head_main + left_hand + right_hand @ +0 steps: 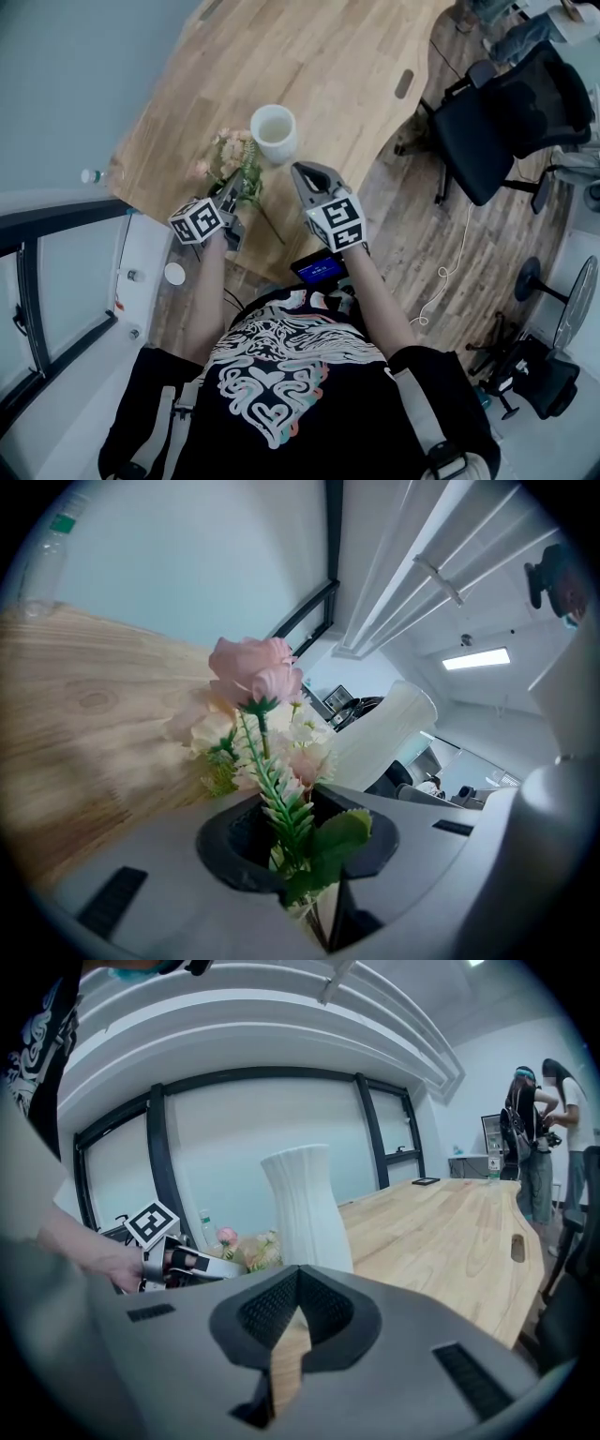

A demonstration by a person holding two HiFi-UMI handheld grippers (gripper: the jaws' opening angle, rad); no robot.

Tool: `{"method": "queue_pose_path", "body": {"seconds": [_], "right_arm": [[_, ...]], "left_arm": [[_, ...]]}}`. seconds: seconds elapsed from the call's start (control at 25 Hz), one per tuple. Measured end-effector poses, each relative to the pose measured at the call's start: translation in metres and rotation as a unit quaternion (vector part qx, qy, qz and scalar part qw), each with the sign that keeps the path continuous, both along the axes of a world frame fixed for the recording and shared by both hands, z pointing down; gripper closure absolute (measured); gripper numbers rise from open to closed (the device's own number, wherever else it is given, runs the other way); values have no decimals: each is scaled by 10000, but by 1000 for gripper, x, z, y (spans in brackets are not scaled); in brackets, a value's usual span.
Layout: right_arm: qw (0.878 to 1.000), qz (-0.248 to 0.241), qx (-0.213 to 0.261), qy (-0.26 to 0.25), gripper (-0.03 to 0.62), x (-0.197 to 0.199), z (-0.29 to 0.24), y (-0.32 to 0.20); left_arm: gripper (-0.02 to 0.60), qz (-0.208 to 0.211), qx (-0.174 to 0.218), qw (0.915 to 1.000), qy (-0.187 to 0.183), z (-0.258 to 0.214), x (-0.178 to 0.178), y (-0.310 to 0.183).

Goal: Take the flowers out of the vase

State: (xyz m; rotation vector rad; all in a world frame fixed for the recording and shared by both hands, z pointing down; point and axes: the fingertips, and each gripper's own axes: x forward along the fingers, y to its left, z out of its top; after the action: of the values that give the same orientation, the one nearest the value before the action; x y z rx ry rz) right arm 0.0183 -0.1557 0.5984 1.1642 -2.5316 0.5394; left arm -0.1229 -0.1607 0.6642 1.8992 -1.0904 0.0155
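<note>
My left tool point(235, 188) is pinching the flowers point(225, 155); they point far, just left of the vase point(274, 133). Right tool point(303, 172) is closed, empty.

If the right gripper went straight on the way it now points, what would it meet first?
Most likely the white vase, standing upright on the table straight ahead of the shut, empty right gripper. How far off it stands is hard to judge.

Looking like an office, probably. Showing a long wooden table point(328, 56), a black swivel chair point(497, 122), glazed partitions point(244, 1157).
</note>
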Motion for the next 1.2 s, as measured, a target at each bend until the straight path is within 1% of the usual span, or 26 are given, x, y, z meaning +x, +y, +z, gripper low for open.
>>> {"method": "queue_pose_path", "body": {"seconds": [0.16,0.28,0.4,0.52,0.64,0.72,0.92,1.0,1.12,1.2], "right_arm": [[10000,33,-8,-27,591,-2,0,1],[10000,63,-19,-48,591,-3,-1,3],[10000,65,-9,-33,591,-5,-3,7],[10000,68,13,-39,591,-5,-6,10],[10000,62,36,-40,591,-3,-7,10],[9999,84,51,-55,591,-3,-9,10],[9997,178,129,-127,591,-6,-17,13],[9996,185,151,-140,591,-8,-19,15],[9996,186,177,-136,591,-10,-21,18],[9996,189,191,-122,591,-11,-23,20]], "left_arm": [[466,54,60,10000,-46,-1,1,2],[406,35,79,9999,-57,-1,2,4],[373,114,145,9998,-108,-6,3,8],[373,240,249,9990,-288,-12,3,12],[373,265,438,9968,-610,-24,-2,11],[373,301,607,9942,-830,-35,-5,12],[373,711,967,9849,-1246,-55,3,15],[374,769,1114,9824,-1288,-62,5,14],[376,839,1293,9808,-1197,-70,9,15],[378,871,1344,9802,-1165,-73,10,17]]}}
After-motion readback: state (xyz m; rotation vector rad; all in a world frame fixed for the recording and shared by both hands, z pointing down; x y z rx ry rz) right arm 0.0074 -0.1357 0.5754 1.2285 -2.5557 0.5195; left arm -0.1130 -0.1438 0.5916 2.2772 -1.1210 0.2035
